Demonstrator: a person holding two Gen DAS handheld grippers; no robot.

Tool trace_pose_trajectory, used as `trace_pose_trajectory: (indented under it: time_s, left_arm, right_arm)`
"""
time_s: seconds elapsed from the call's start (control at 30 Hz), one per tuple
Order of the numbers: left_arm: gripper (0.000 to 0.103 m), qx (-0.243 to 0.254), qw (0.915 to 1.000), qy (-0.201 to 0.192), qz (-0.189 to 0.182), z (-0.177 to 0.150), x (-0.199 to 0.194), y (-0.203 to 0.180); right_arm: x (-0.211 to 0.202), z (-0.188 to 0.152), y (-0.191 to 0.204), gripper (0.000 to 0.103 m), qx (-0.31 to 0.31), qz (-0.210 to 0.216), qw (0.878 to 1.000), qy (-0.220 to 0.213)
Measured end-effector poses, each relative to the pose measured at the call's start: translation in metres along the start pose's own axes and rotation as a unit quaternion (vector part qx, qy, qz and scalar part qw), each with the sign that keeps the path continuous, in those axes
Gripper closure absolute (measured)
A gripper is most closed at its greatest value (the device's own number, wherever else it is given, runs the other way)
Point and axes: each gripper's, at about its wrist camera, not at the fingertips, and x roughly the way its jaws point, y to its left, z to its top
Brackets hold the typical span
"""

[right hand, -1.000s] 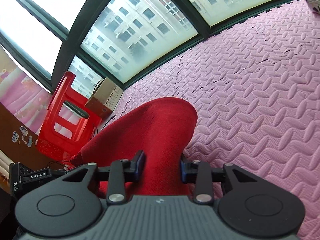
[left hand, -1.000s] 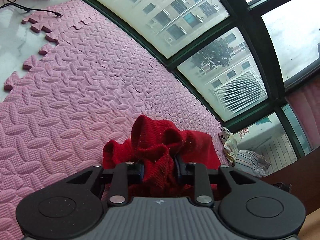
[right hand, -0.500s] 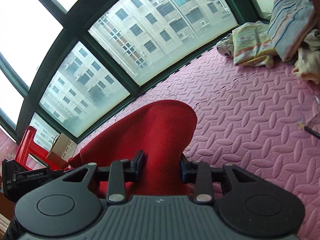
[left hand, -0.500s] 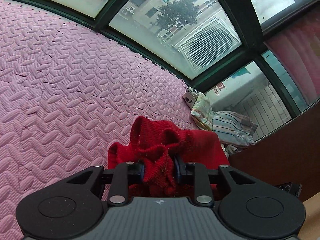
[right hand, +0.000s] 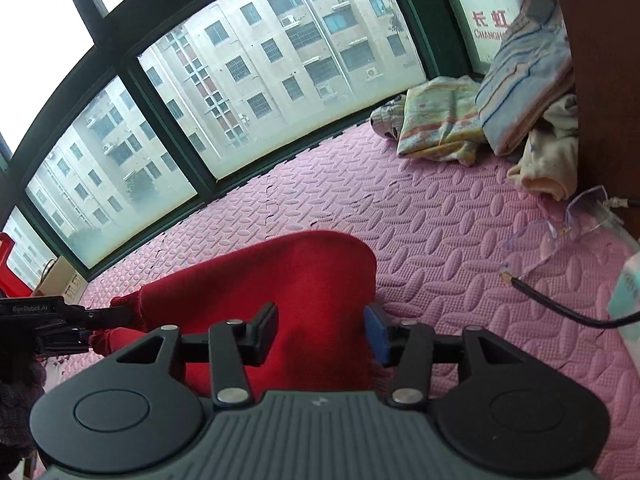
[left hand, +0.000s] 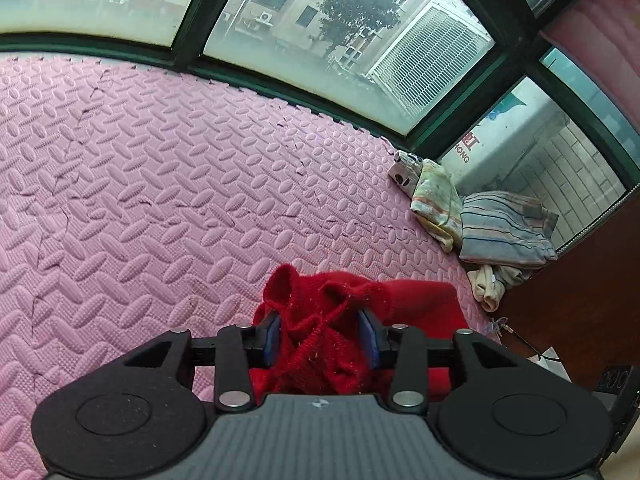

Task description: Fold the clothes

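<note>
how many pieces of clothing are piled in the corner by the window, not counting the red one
4 visible: a spotted piece nearest the window, a pale floral one beside it, a blue striped one leaning over that, and a cream one in front by the wooden panel. More may be hidden underneath.

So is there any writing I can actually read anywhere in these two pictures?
"GenRobot.AI": on the left gripper, seen from the right wrist view.
"长虹" over "CHANGHO", cut off: red sign outside the window.
"ONG": the same sign's end in the left wrist view; the red character above it is unreadable.
Pale packet: print too blurred.
</note>
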Motion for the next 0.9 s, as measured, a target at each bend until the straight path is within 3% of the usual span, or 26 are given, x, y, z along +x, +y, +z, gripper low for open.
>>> trace_pose_trajectory:
  time_s: [0.1, 0.23, 0.4, 0.57, 0.73, 0.9]
  left_arm:
    - [0.056, 0.021, 0.9995, -0.019, 0.01, 0.007, -0.01, -0.01]
    - [0.056, 0.067, 0.9973, -0.03, 0.006, 0.001, -0.016, -0.029]
    - [0.053, 0.096, 0.9953, -0.014, 0.005, -0.008, -0.009, -0.038]
    - [0.05, 0.13, 0.9911, -0.006, 0.029, -0.017, -0.003, -0.039]
    - [0.044, 0.135, 0.9898, -0.001, 0.045, -0.02, 0.0, -0.034]
    - [0.038, 0.13, 0.99, 0.0, 0.056, -0.019, 0.0, -0.029]
  right_arm:
    - [-0.002, 0.008, 0.016, 0.054, -0.037, -0.001, 0.999, -0.012]
    - [0.017, 0.018, 0.035, 0.054, -0.058, 0.012, 0.998, 0.006]
    - [0.047, 0.024, 0.054, 0.054, -0.076, 0.011, 0.996, 0.035]
    - [0.07, 0.027, 0.076, 0.05, -0.109, -0.005, 0.993, 0.047]
    - [0.084, 0.031, 0.084, 0.049, -0.115, -0.016, 0.992, 0.049]
    - [0.058, 0.033, 0.087, 0.046, -0.116, -0.01, 0.993, 0.026]
